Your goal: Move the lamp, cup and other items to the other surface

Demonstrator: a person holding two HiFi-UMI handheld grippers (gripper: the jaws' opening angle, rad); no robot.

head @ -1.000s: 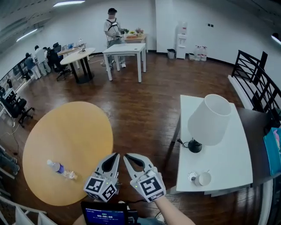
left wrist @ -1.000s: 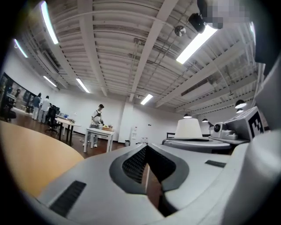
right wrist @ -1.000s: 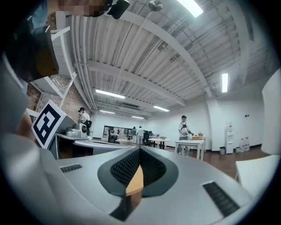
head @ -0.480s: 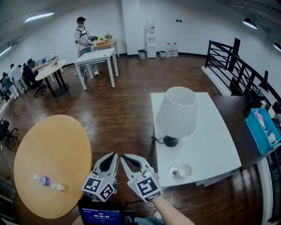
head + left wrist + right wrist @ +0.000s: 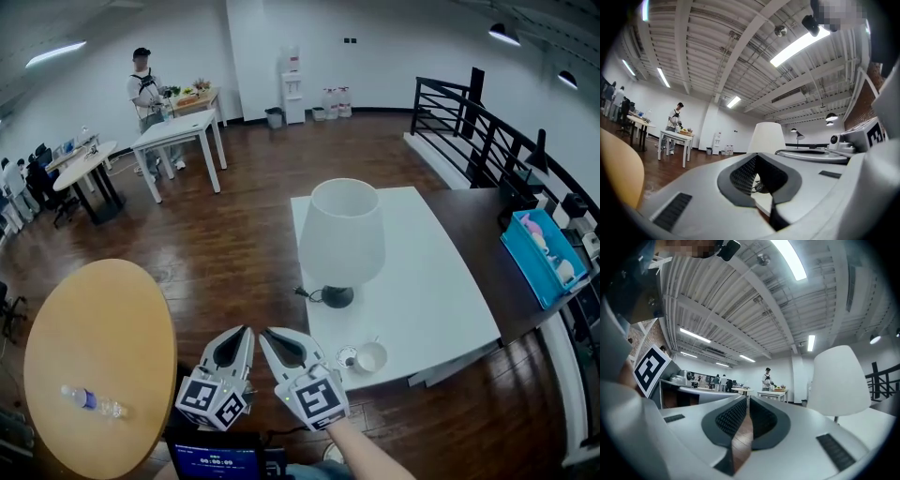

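Near, low in the head view: left gripper (image 5: 246, 331) with grey jaws and a black-and-white marker cube, clenched, tips together, nothing between them. Just to its right, almost touching: right gripper (image 5: 266, 334) of the same build, jaws opening, a thin slit between the ribbed pads, only dark brown wooden floor (image 5: 234, 234) showing through, nothing grasped. Both held over the floor, between two surfaces.

To the right: white rectangular table (image 5: 441, 291). On its left part, upright: lamp with a tall white conical shade and a round black base (image 5: 341, 234), black cord trailing off the left edge. On the near edge, right of the grippers: small white cup (image 5: 369, 357), and just left of it a small round white piece (image 5: 348, 357), too small to identify.

To the left: round light-wood table (image 5: 103, 347), with a clear plastic bottle (image 5: 92, 401) lying on its side near the near edge.

Far right: black metal railing (image 5: 469, 112) and a teal open box (image 5: 539, 258) on a dark surface. Far left: person in a cap (image 5: 145, 89) standing by a white table.
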